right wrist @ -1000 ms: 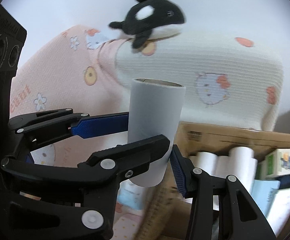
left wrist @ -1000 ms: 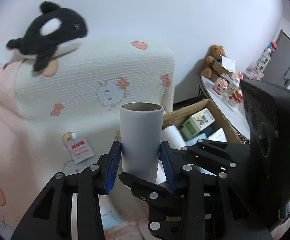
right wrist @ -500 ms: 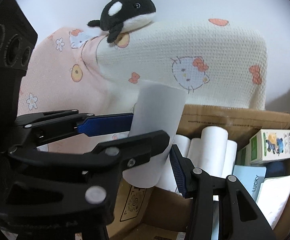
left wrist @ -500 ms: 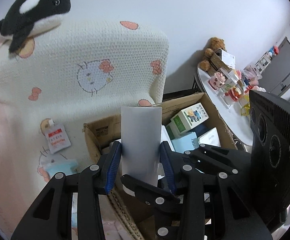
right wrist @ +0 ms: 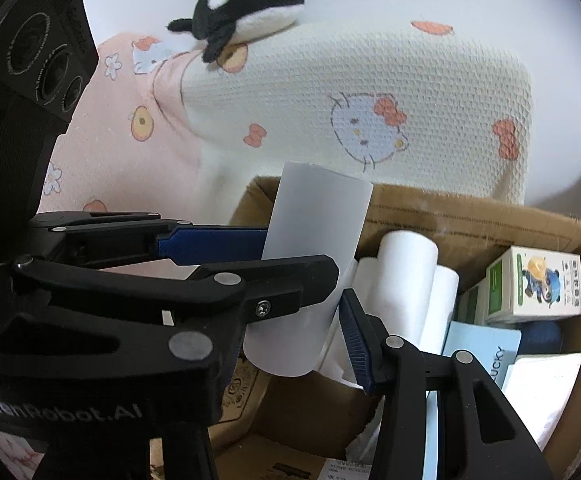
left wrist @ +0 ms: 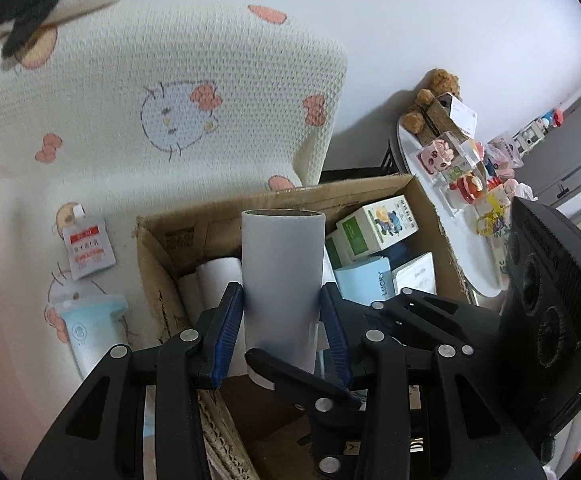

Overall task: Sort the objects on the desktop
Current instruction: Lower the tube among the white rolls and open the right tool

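Left hand-held gripper (left wrist: 282, 320) clamped on paper tube (left wrist: 282, 280), now over cardboard box (left wrist: 430, 216).
Since a second ago, the box has come up to mid-frame; release comes next. Right hand-held gripper (right wrist: 306, 304) stands apart.

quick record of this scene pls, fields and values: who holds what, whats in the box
held object: grey cardboard tube, upright
left hand-held gripper: shut on the tube, clamping it from both sides
right hand-held gripper: at the tube's lower end, grip unclear
beneath tube: open cardboard box
box contents: white paper rolls, green-and-white carton, light blue LUCKY box
background: orca plush on cream cat-print blanket
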`<state>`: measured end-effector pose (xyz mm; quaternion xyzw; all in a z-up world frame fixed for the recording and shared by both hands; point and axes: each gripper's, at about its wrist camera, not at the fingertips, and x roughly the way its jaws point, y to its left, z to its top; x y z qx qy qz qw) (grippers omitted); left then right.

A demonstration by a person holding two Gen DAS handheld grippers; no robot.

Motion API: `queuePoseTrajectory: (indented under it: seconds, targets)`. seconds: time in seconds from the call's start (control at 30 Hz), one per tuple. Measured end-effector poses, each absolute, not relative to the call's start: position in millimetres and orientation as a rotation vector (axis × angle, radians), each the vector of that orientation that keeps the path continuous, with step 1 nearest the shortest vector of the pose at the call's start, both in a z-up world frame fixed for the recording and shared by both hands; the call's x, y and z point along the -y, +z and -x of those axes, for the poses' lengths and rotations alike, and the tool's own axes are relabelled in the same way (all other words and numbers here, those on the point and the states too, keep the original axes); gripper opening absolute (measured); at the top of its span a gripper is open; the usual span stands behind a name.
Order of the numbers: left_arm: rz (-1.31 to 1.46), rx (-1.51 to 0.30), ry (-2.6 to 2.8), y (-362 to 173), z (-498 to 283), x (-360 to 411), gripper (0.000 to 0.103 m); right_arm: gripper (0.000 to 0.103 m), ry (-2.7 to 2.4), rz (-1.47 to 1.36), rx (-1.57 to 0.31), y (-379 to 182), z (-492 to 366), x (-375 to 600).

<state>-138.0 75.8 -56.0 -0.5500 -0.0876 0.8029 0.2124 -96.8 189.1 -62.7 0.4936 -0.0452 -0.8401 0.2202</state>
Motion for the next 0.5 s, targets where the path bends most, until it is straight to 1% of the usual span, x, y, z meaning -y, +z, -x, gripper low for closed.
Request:
queuePoseTrajectory:
  seconds: [0.07,0.13,0.23,0.4,0.5]
  targets:
    - [1.547,0.243,2.230,-62.0,139.3,-76.3,0.044,0.044,-2.324,-1.349,0.155,-59.1,96.1,-194.6]
    - [1.567,0.306,2.206,-67.8,141.7,-73.9,0.044,0.044,-2.324,-1.322,0.162,-53.6,94.4,-197.4]
    - [1.594,0.356,2.175,-72.2,144.7,-73.0,0.044,0.044,-2.345,-1.306,0.092,-50.8,91.9,-194.6]
    - [1.626,0.343,2.198,-77.7,146.6,-76.3,0.044,0.044,-2.375,-1.321,0.008,-50.7,85.2,-199.0]
    - [1.655,0.375,2.173,-82.3,149.8,-76.4,0.044,0.044,-2.386,-1.320,-0.001,-48.7,79.7,-206.9]
